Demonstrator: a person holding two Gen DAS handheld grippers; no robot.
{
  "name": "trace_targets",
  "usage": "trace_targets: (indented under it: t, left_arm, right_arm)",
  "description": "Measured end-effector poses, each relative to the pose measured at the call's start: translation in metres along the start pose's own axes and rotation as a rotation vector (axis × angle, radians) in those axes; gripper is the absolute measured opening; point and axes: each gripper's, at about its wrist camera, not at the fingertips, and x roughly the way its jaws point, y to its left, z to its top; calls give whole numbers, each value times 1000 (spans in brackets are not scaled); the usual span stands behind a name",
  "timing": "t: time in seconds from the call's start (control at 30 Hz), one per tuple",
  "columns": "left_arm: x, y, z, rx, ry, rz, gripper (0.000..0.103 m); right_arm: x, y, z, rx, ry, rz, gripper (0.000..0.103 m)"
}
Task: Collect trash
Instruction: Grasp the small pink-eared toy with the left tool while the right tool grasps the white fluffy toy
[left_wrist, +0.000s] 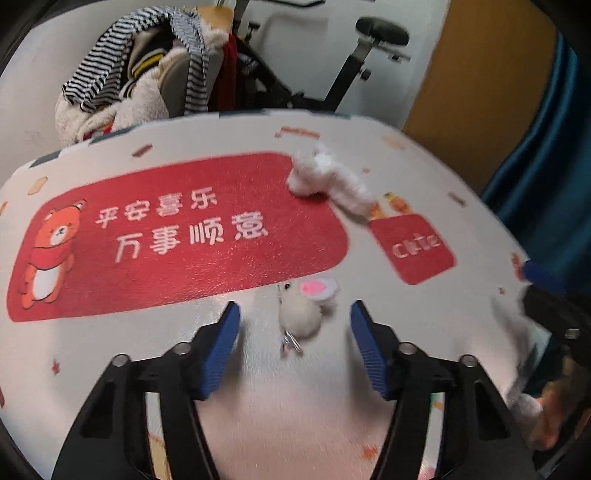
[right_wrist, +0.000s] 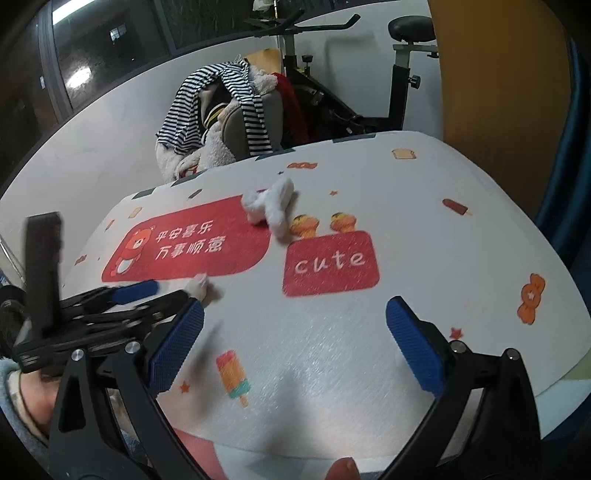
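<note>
Crumpled tissue (left_wrist: 328, 177) sits toward the table's (left_wrist: 461, 166) far edge, across the red panel. My left tongs (left_wrist: 295, 321) gape around a fluffy mouse charm (left_wrist: 301, 312), pads not touching; right tongs (right_wrist: 295, 325) wide, empty. Risk: I pinch the charm, not trash.

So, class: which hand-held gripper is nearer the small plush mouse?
Left. The left hand-held gripper straddles the plush mouse, pads not touching; the right hand-held gripper hangs open beside it.
</note>
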Motion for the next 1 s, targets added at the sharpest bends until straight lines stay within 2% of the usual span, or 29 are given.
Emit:
trace_targets:
  t: [0.07, 0.13, 0.2, 0.27, 0.4, 0.47, 0.57, 0.63, 0.73, 0.83, 1.0]
  left_arm:
    - [8, -1, 1, 7, 9, 16, 42]
    - [9, -2, 2, 29, 19, 24, 17]
    - [4, 4, -1, -5, 9, -27, 17]
    - [-3, 9, -5, -26, -5, -44, 17]
    - [-29, 24, -13, -78, -69, -120, 17]
    - [-43, 31, -17, -79, -84, -120, 17]
    - [-61, 40, -21, -79, -101, -121, 16]
    - [-76, 48, -27, -81, -117, -116, 17]
    - [-97, 61, -37, -100, -142, -104, 16]
    - [-109, 75, -49, -126, -153, -89, 17]
    - [-123, 97, -67, -199, -166, -73, 17]
  right_arm:
    - [2, -4, 3, 8, 0, -6, 97]
    - [4, -7, 6, 20, 2, -8, 97]
    - [8, -10, 10, 35, 12, -1, 97]
    - [12, -10, 15, 41, 21, 6, 97]
    - [32, -2, 38, 6, 57, 57, 97]
    - [43, 2, 50, -5, 62, 76, 97]
    - [74, 20, 73, -105, 83, 56, 96]
    - [87, 25, 78, -133, 106, 52, 84]
    - [120, 35, 86, -170, 180, 20, 82]
    - [145, 41, 94, -163, 202, 24, 81]
    - [175, 49, 103, -132, 227, -27, 81]
